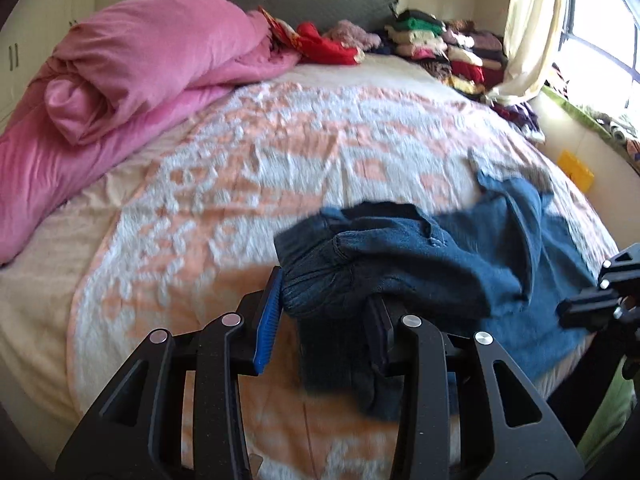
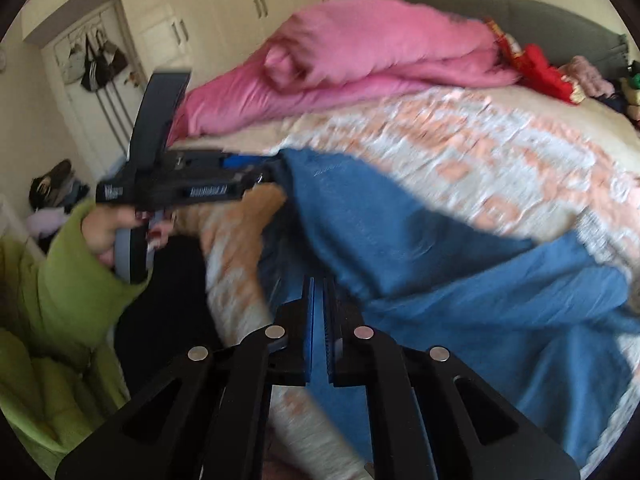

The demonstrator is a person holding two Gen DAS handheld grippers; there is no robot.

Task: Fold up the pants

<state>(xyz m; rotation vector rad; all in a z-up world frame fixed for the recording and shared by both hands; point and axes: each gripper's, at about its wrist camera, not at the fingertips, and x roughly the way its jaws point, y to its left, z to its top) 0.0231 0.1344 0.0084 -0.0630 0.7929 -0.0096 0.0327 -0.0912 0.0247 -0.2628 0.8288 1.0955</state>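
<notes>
While the left gripper is clamped on a bunched fold of the blue pants, the cloth hangs down between its blue pads and drapes over the far finger. From that hold the pants trail off across the bed toward the window side, partly lifted and rumpled. Right gripper: clenched, pads nearly meeting, nothing visibly pinched between them; it sits over the spread leg of the pants in the right wrist view. A hand in a green sleeve holds the left gripper at the near edge of the bed. Pink quilt rolled up at the head end of the bed. Stacked clothes sit on the bed's far corner, beside the curtain. Both views blurred.
</notes>
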